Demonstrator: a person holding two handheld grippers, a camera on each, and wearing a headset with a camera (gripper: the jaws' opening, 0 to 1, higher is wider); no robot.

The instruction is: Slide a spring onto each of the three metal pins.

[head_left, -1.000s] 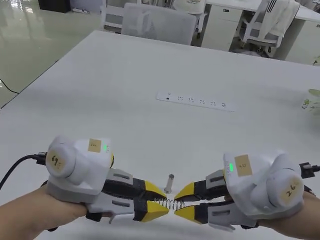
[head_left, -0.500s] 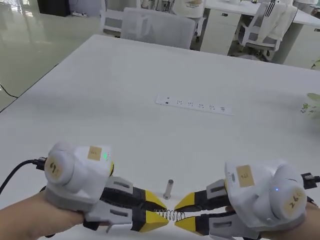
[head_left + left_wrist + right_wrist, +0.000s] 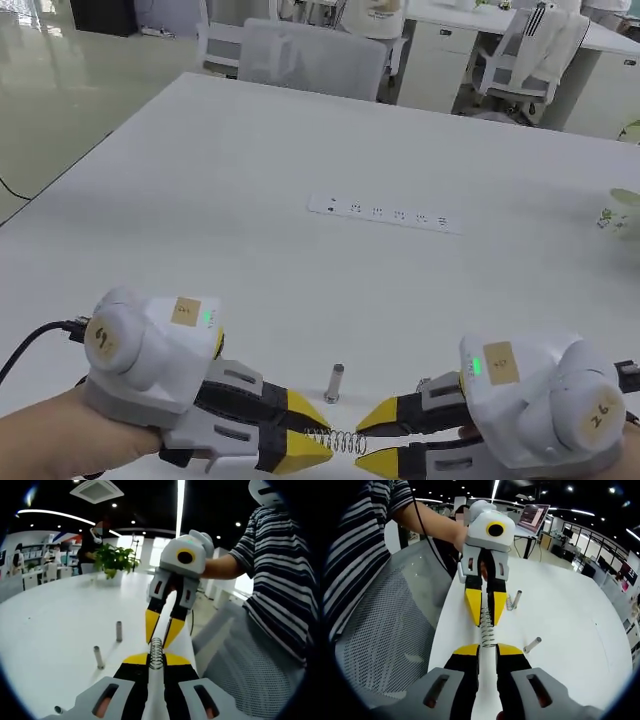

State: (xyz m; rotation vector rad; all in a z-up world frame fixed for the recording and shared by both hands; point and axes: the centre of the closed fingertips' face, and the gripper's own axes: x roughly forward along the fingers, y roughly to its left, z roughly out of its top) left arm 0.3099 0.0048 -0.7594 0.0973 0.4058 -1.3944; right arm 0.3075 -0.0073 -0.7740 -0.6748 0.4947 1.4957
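A small metal spring hangs level between my two grippers, just above the white table. My left gripper is shut on one end of the spring. The other end of the spring lies between the parted yellow tips of my right gripper, which faces the left one tip to tip. One upright metal pin stands just beyond the spring. In the left gripper view two pins stand left of the jaws. In the right gripper view two pins are to the right.
A white power strip lies mid-table. Office chairs stand at the far edge. A black cable trails from the left gripper. A potted plant sits farther along the table, and a mesh chair is beside its near edge.
The right gripper's jaws have parted and its tips have drawn back a little, so more of the spring shows between the grippers. The head view has tipped slightly.
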